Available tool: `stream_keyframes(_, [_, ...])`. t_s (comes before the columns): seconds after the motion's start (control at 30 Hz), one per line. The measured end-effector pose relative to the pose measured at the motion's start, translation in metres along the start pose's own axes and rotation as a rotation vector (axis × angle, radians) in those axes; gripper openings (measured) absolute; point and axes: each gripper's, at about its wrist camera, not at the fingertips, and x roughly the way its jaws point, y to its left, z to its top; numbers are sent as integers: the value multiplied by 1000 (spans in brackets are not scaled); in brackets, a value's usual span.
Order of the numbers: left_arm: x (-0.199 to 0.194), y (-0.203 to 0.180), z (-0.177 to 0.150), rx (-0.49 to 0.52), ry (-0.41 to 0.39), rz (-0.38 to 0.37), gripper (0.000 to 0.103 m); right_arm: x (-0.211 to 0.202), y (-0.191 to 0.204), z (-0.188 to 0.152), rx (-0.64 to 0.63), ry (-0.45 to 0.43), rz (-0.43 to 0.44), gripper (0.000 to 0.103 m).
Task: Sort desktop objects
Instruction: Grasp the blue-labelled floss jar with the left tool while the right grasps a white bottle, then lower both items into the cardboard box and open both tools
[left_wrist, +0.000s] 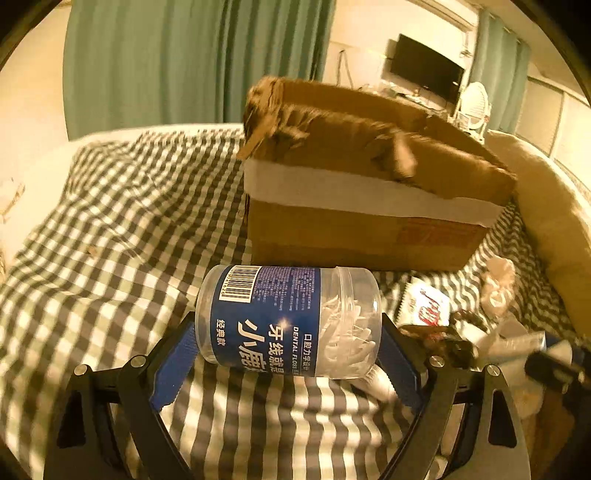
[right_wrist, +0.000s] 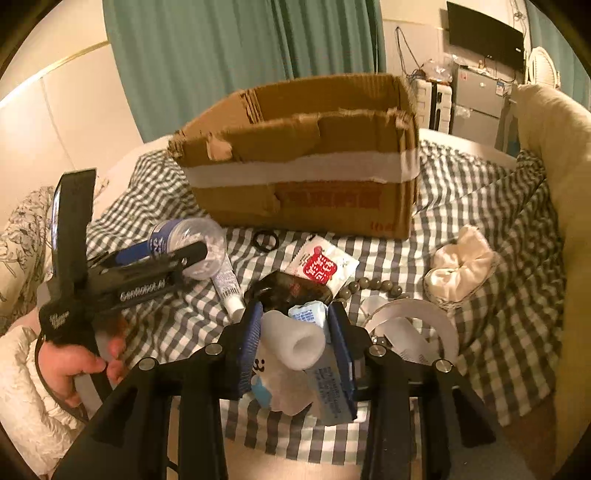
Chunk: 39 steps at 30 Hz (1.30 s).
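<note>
My left gripper (left_wrist: 288, 332) is shut on a clear dental floss jar (left_wrist: 288, 321) with a blue label, held sideways above the checked cloth, in front of the open cardboard box (left_wrist: 362, 206). In the right wrist view the left gripper (right_wrist: 199, 251) and the jar (right_wrist: 192, 240) show at left. My right gripper (right_wrist: 295, 332) is shut on a white plastic packet (right_wrist: 295, 343) with a small blue-printed pack behind it. The box (right_wrist: 303, 177) stands beyond it.
On the checked cloth (right_wrist: 480, 192) lie a tube (right_wrist: 227, 284), a red-and-white sachet (right_wrist: 321, 266), a black ring (right_wrist: 264, 240), a bead string (right_wrist: 373, 286), a cream scrunchie (right_wrist: 461, 266) and a tape roll (right_wrist: 417, 325). A cushion (right_wrist: 561, 155) borders the right.
</note>
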Motion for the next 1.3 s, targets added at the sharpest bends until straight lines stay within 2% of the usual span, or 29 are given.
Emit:
stream_keyframes(0.17, [-25, 3, -11, -1, -22, -19, 92, -20, -1, -1, 18, -32, -7, 36])
stream_keyframes(0.5, [-77, -6, -3, -16, -119, -70, 90, -67, 0, 2, 35, -114, -11, 35])
stream_keyframes(0.73, [-91, -13, 1, -21, -127, -98, 90, -82, 8, 8, 12, -146, -12, 35])
stream_keyframes(1.03, [-110, -31, 37, 24, -196, -134, 90, -90, 10, 44, -22, -194, 3, 35])
stream_keyframes(1.3, [-110, -50, 96, 88, -256, -142, 90, -83, 10, 99, -64, -258, 24, 35])
